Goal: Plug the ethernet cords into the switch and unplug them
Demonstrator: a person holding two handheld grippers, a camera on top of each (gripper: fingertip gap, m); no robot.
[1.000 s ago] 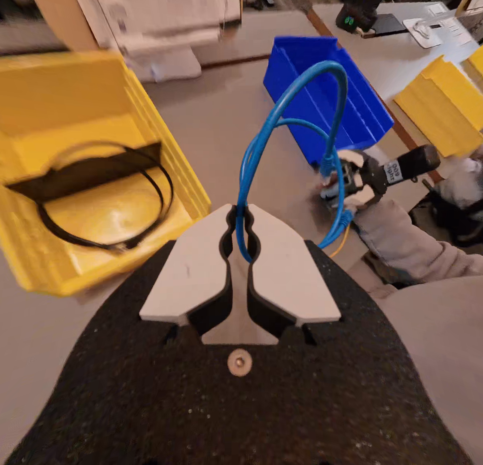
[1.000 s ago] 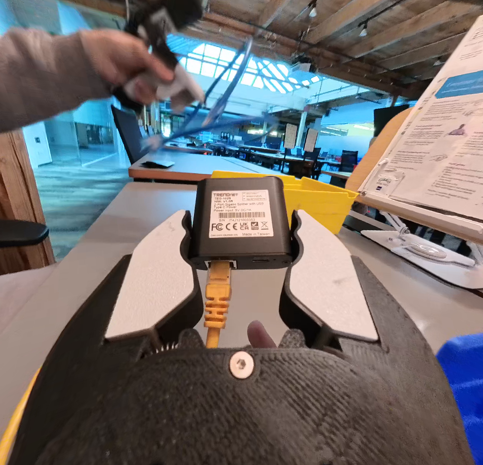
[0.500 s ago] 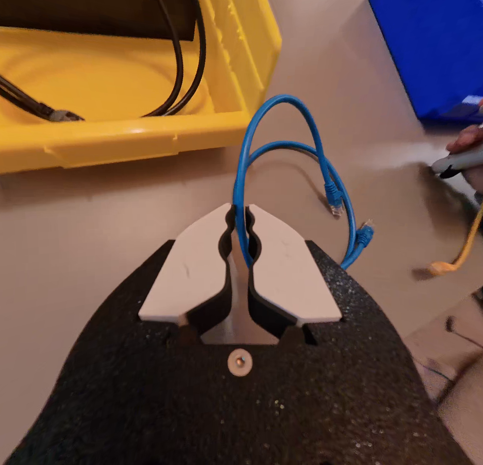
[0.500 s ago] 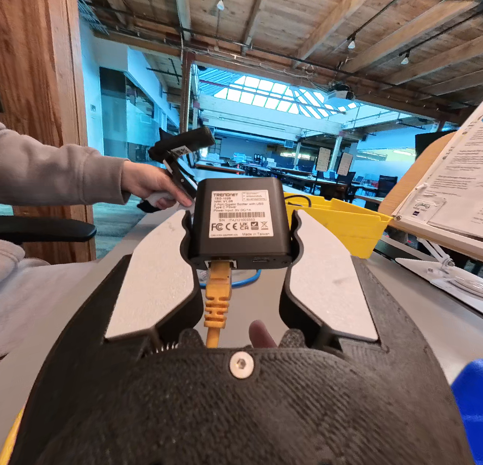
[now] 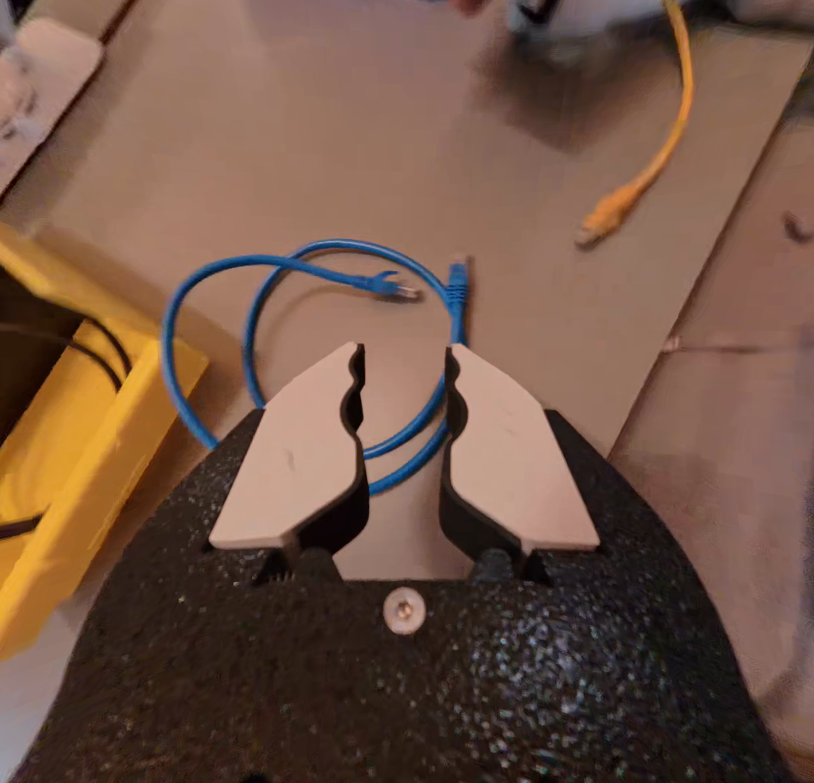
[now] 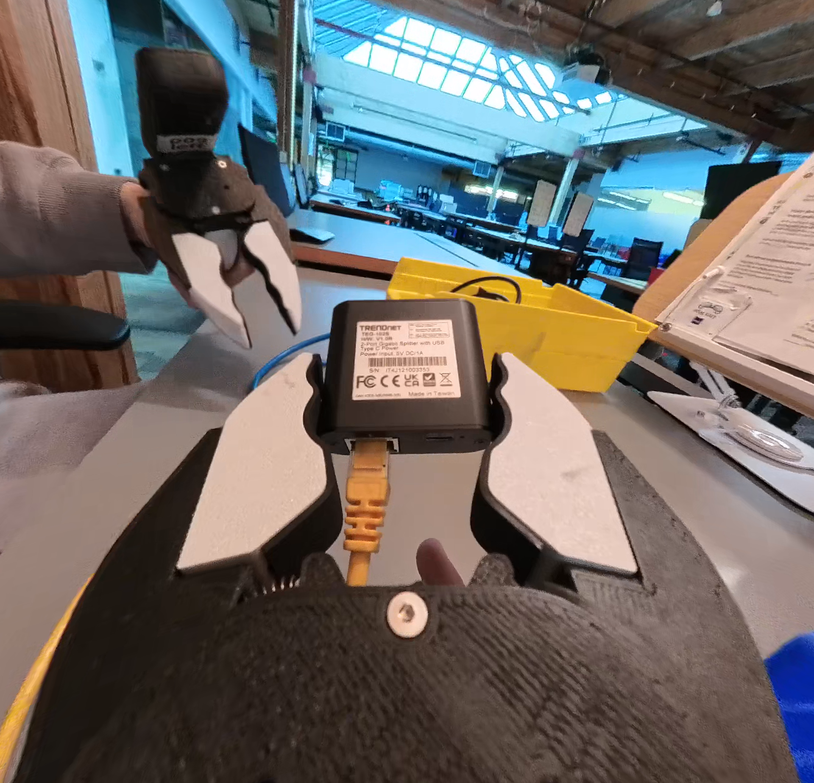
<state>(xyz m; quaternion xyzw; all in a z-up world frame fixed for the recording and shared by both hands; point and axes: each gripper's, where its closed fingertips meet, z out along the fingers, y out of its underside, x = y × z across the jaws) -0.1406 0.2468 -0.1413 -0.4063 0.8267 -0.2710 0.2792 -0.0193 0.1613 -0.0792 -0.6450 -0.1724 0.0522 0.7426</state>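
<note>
Switch (image 6: 407, 365), small black box, clamped between fingers of right hand-held gripper (image 6: 407, 392), held above bench (image 6: 154, 409). Yellow cord (image 6: 365, 493) plugged into its near port; free end (image 5: 603, 220) lies on bench. Left hand-held gripper (image 5: 404, 352) parted, holding nothing, poised over blue cord (image 5: 264, 313) (loose coil, flat on bench, both plugs free). Yellow bin (image 5: 66, 475) just left of coil, black cable (image 5: 105, 352) inside.

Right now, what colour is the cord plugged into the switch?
Yellow cord, seated in the black switch; clearest in the right wrist view.
</note>
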